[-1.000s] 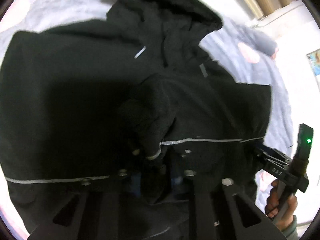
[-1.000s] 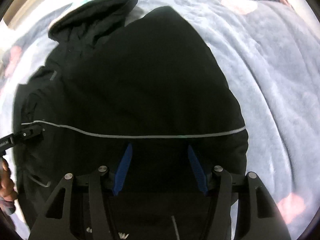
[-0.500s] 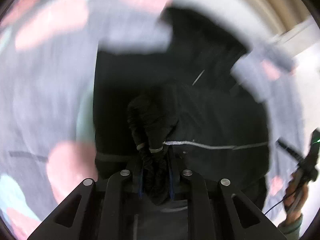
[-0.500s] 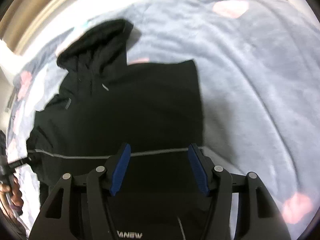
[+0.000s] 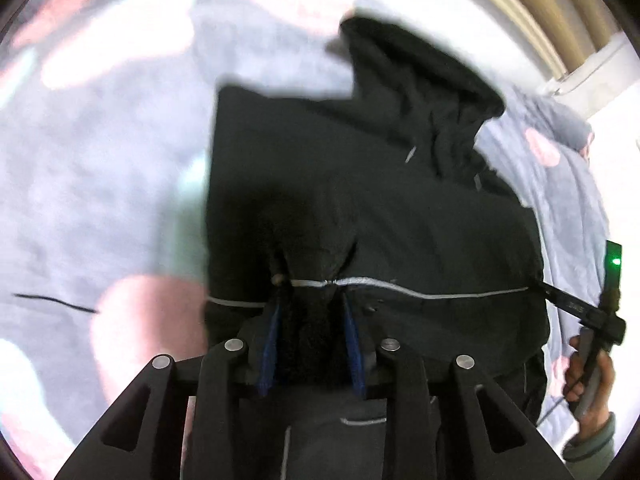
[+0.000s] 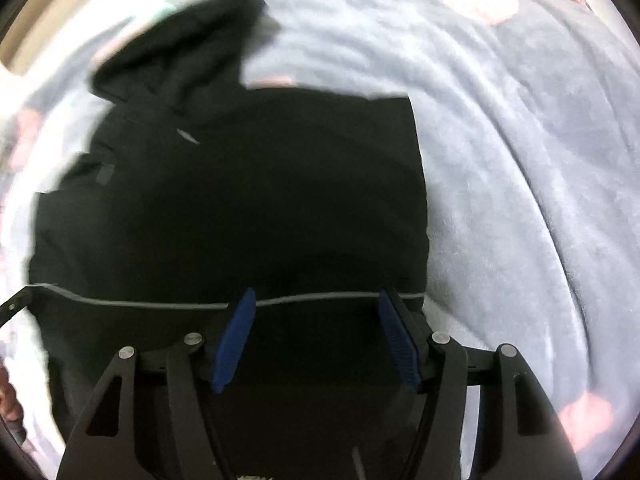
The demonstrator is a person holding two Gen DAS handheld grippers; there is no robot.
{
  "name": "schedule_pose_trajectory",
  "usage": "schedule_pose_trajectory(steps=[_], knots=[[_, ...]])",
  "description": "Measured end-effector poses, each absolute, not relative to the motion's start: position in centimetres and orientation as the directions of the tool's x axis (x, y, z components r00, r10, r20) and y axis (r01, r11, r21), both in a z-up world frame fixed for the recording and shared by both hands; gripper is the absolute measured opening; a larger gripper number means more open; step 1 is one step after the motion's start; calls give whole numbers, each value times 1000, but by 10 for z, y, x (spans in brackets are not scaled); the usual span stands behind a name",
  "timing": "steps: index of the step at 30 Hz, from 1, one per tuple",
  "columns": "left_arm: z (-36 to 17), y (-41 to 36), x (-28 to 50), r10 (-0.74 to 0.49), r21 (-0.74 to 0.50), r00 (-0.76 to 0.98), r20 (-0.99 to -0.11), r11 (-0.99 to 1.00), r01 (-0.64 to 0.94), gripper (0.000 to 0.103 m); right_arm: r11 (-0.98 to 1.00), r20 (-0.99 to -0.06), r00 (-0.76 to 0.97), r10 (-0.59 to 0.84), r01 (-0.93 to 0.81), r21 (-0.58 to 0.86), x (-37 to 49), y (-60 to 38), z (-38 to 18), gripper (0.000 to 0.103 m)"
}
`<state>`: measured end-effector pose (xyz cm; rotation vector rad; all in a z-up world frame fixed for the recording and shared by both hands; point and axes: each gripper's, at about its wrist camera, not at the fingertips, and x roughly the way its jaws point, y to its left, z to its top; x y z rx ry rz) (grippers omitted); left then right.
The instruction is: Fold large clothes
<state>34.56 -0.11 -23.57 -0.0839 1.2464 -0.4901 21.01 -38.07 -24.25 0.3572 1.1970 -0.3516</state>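
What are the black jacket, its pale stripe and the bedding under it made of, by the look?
Black jacket: matte woven fabric, probably synthetic; it sags and bunches softly.
Pale stripe: thin silvery piping, possibly reflective; it catches light.
Blanket: grey plush fleece, going by its fuzzy nap and soft ridges.

Your surroundings, itemised: a bed covered by a grey-blue plush blanket [image 6: 520, 168] with scattered pink patches [image 6: 480, 0], creased into long folds; you see it reach every edge of the right wrist view. Beyond it, in the left wrist view, tan vertically pleated curtains [image 5: 560, 12] at upper right, and a white wall [image 5: 624, 152] beside them. Lighting is bright and even.
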Motion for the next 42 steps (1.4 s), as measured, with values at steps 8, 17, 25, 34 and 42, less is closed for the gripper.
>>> schedule_pose_trajectory(steps=[8,17,25,34,42], knots=[[-216,-29,333,-433,-304,280,-856,862,406,40,933,-947,298,-121,360,-6,222,-335,-249,66],[-293,-47,352,-366,-289,167,-916,887,359,40,936,-964,230,-136,348,-49,227,-336,-292,67],[-233,-56,360,-418,-283,247,-874,852,440,40,939,-946,323,-29,332,85,242,-355,-247,69],[-194,-103,479,-460,-262,376,-804,843,470,41,935,-857,511,-70,332,122,374,-394,-199,68],[-253,-148,590,-452,-319,321,-832,864,390,46,883,-868,495,-44,426,198,477,-444,-243,67]])
